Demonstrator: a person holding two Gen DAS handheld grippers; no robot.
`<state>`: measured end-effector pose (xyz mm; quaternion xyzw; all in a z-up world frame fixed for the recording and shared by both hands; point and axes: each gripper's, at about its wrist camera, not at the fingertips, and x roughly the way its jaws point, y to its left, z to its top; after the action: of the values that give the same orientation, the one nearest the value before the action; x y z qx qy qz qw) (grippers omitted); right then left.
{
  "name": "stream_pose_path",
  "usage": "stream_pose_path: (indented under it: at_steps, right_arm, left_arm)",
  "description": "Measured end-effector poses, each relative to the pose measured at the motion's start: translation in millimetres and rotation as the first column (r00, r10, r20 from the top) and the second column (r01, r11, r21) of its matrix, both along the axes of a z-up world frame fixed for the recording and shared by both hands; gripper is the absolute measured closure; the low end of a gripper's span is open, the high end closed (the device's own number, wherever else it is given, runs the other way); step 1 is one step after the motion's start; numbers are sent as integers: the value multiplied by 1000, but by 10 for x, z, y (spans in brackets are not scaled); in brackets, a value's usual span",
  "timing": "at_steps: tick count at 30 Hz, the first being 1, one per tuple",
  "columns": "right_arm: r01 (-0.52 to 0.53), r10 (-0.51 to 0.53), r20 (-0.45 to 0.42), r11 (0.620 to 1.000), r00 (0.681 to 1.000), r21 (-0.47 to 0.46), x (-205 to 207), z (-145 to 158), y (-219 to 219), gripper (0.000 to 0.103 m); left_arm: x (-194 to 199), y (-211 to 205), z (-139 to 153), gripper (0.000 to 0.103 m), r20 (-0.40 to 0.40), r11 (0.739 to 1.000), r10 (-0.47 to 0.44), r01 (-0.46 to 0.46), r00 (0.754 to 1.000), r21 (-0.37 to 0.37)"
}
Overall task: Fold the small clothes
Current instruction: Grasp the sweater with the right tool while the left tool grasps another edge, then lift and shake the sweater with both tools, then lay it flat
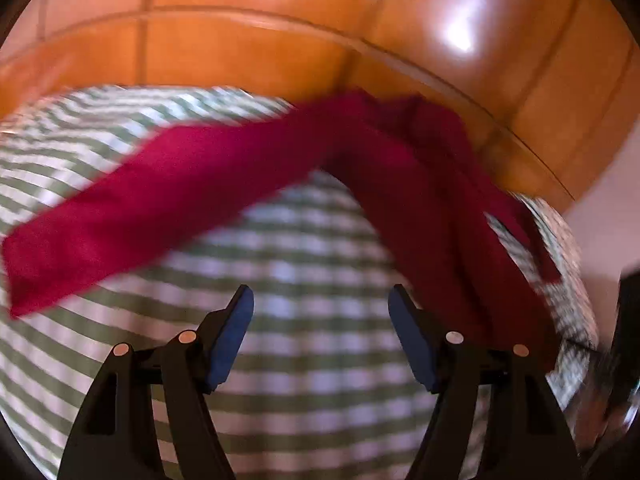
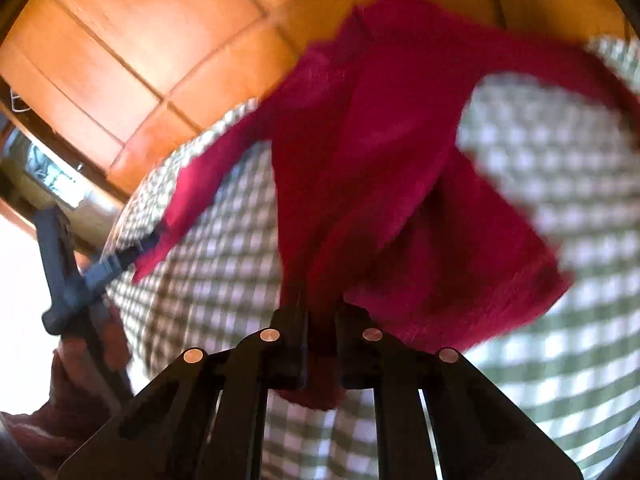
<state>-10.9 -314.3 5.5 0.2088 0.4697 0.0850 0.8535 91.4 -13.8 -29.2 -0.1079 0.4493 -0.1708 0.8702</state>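
Observation:
A crimson red small garment (image 1: 224, 184) hangs lifted above a green-and-white checked cloth (image 1: 304, 280); one long part stretches to the left and a bunched part drops on the right. My left gripper (image 1: 320, 300) is open and empty, its blue pads (image 1: 236, 336) below the garment and apart from it. In the right wrist view my right gripper (image 2: 322, 320) is shut on the garment (image 2: 384, 184), which fans out above the jaws. The left gripper also shows in the right wrist view (image 2: 120, 256), near the tip of the garment's left part. Both views are blurred.
The checked cloth (image 2: 560, 184) covers the table. Beyond it is an orange tiled floor (image 1: 280, 40). A metal-framed object (image 2: 52, 176) stands at the left in the right wrist view. A dark object (image 1: 628, 320) is at the right edge in the left wrist view.

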Motion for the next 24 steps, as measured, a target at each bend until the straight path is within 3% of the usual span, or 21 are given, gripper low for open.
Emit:
stream_pose_path:
  at_steps: [4,7,11,12,14,15,19,24]
  right_arm:
    - [166,-147,182,982,972,-94,31,575,-545,95]
    - [278,-242,234,951,942,-137,68,784,-957,95]
    - [366,-318,240,911,917,-190,170,805,-1347,95]
    - [377,-329,239,905,914,-197,197,767,-1386,95]
    - [395,-348,231,895,909,-206,213,723,-1460,95]
    - [400,-355,225,892,908,-208,226,701,-1510,95]
    - [401,-354,224,890,908,-219,183,721,-1550,95]
    - [369,-314,254,905,915,-211,16,963,-1428,95]
  left_arm:
    - [-4,-323,-135,34,-68,991,-108,102,992,-84]
    - [61,-613,-244,34,-113,983,-148,134,983,-126]
    - [193,-958,-374,39,-175,971,-183,150,967,-186]
    - [234,-1045,-401,45,-187,967,-188,149,964,-207]
    - [318,-1221,-432,69,-195,963,-206,163,959,-216]
    - [358,-1274,-455,93,-201,962,-214,170,956,-215]
    - [314,-1194,-223,97,-166,958,-226,188,960,-216]
    - [221,-609,323,97,-109,960,-224,200,969,-195]
